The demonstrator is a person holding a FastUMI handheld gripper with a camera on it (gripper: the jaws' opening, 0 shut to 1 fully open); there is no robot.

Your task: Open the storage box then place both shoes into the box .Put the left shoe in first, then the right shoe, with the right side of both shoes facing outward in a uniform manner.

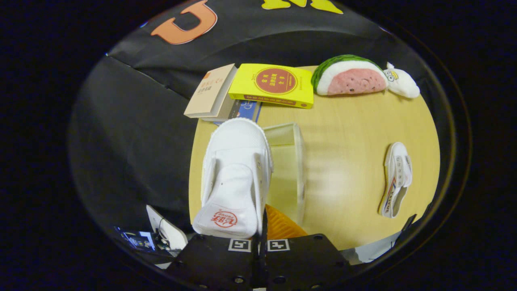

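Your hand-held gripper (260,242) pinches the white canvas shoe (236,178) by its heel side, toe pointing away over the bench's (347,133) left edge. It hangs above the clear plastic storage box (291,169). The other white shoe (396,180) lies near the right edge, its long axis parallel.

We are looking into a staged recording booth, not a lived-in room: black cloth (133,133) is hanging as the wall and draping down beside a round wooden table (355,133). Household props are sitting on it, a yellow book (272,85) among a few others, a watermelon-slice plush (349,76) and a small white soft toy (402,83) (all laid out rather neatly), while some electronic gear (149,238) is resting low beside the table.
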